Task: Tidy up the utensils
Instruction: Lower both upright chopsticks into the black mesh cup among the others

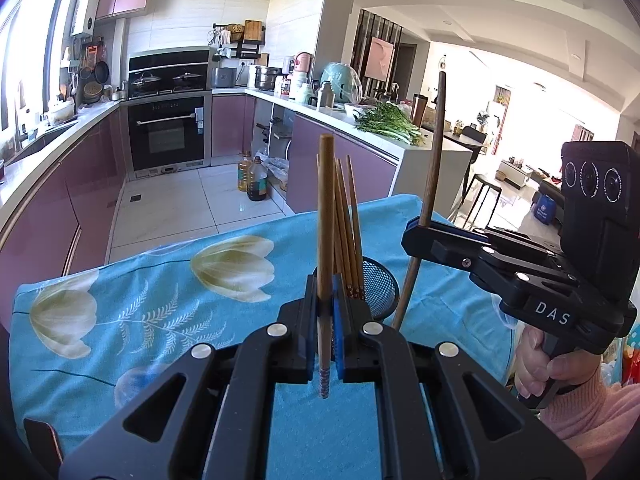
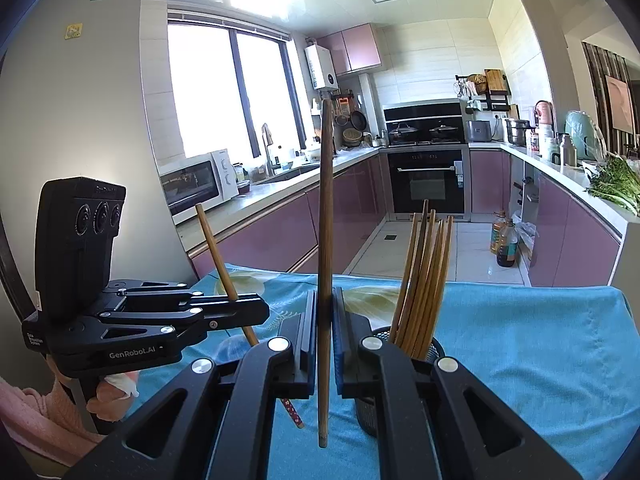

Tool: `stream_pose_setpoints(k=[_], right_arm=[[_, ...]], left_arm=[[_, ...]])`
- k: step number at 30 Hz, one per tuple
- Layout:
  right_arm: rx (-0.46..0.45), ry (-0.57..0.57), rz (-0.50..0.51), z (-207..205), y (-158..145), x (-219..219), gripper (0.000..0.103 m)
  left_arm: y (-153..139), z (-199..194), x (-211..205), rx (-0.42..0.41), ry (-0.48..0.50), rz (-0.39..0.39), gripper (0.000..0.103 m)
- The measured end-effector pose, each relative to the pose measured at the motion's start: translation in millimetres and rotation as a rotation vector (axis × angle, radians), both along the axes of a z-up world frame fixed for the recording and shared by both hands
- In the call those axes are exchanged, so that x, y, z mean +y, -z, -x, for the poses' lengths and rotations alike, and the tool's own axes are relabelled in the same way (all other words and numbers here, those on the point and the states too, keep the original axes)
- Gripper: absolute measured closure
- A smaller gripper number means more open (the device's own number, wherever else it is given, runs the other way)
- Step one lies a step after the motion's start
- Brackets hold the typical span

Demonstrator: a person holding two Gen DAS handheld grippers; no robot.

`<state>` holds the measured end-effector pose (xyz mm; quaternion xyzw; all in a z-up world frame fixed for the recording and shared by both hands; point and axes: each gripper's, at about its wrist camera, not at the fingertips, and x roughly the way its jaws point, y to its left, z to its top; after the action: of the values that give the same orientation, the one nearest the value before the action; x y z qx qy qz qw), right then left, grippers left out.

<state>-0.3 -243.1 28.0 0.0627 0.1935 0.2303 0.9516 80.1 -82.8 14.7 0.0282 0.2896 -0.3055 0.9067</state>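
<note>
My left gripper (image 1: 325, 312) is shut on a light wooden chopstick (image 1: 326, 216) with a patterned tip, held upright just in front of a black mesh holder (image 1: 378, 288). The holder stands on the blue cloth and holds several chopsticks (image 1: 348, 236). My right gripper (image 2: 325, 316) is shut on a darker, longer chopstick (image 2: 326, 240), also upright, to the left of the holder (image 2: 434, 354) and its chopsticks (image 2: 424, 272). The right gripper also shows in the left wrist view (image 1: 420, 226), right of the holder. The left gripper shows in the right wrist view (image 2: 240, 308).
A blue floral cloth (image 1: 160, 292) covers the table. Beyond its far edge lie the kitchen floor, purple cabinets (image 1: 60, 192), an oven (image 1: 166, 132) and oil bottles (image 1: 254, 178). Greens (image 1: 390, 122) lie on the counter to the right.
</note>
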Motion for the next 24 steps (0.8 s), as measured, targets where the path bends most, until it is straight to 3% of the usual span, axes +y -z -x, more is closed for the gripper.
stream_pose_setpoints(k=[24], right_arm=[[-0.067,0.01,0.001,-5,-20,-12,0.097]], left_arm=[[-31,2,-11,-0.05,0.023,0.019,0.096]])
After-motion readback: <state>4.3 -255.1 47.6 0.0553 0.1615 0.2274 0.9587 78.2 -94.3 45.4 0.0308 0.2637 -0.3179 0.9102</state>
